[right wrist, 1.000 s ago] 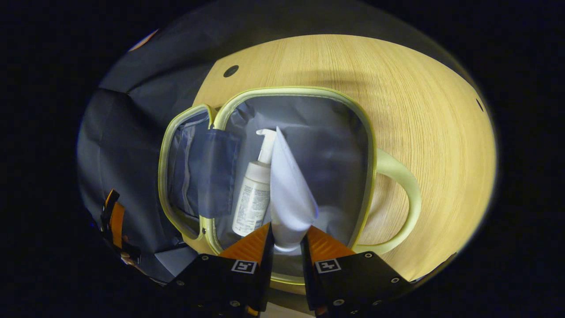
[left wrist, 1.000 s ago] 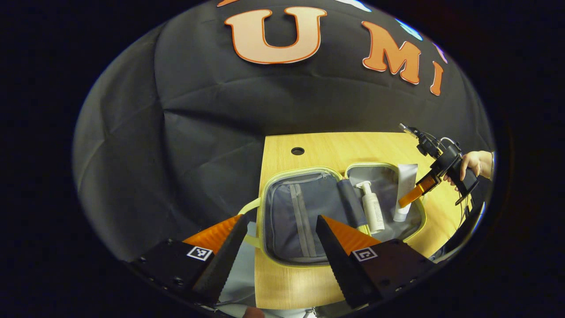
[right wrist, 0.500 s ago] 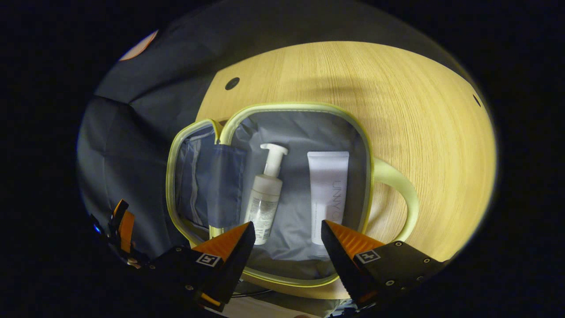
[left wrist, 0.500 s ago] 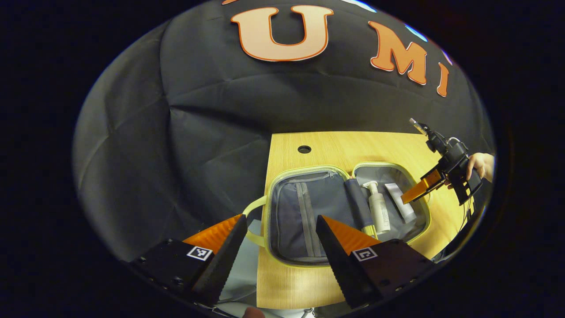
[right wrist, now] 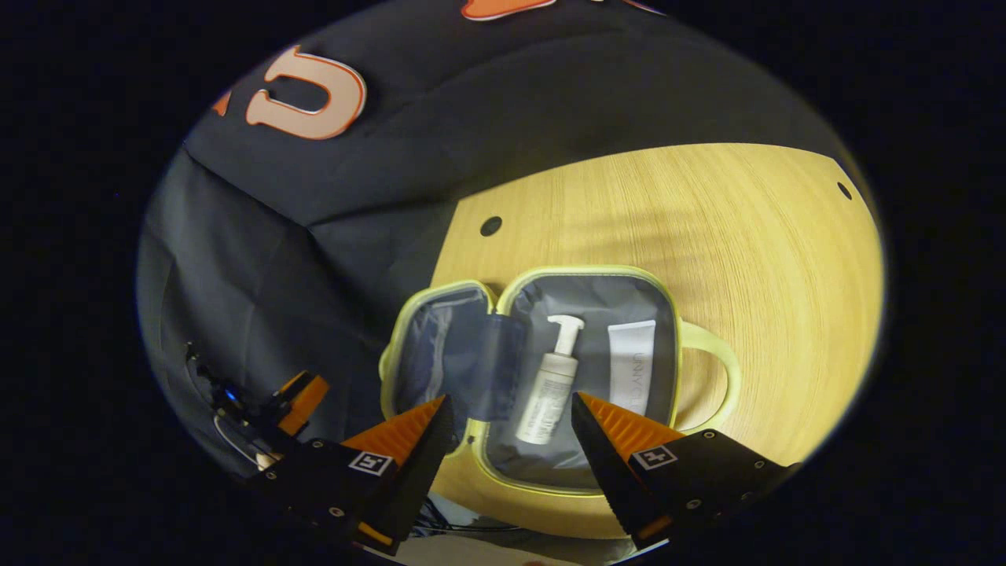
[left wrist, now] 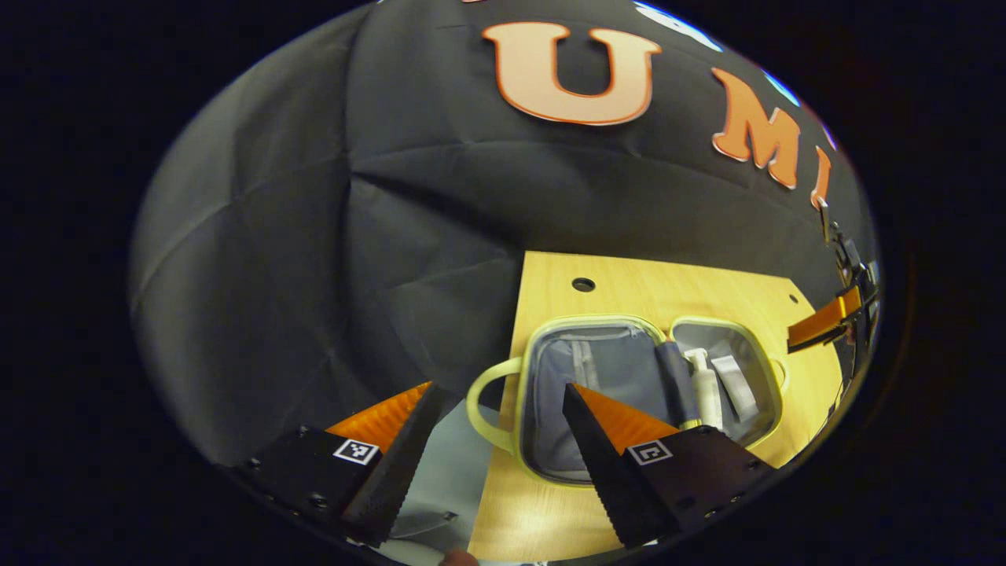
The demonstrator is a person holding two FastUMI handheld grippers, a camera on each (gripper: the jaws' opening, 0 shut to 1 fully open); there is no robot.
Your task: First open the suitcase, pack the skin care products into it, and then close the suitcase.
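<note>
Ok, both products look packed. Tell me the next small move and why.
Probably bring the left gripper down to the suitcase's open flap half to fold it over. The pump bottle and the tube already lie flat in the other half, both grippers' jaws are open and empty, and the case lies spread open on the table.

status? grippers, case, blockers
Left gripper open, empty. Right gripper open, empty, above the case. Suitcase open flat on the table; pump bottle and tube lie side by side inside. Nothing blocking the lid.
</note>
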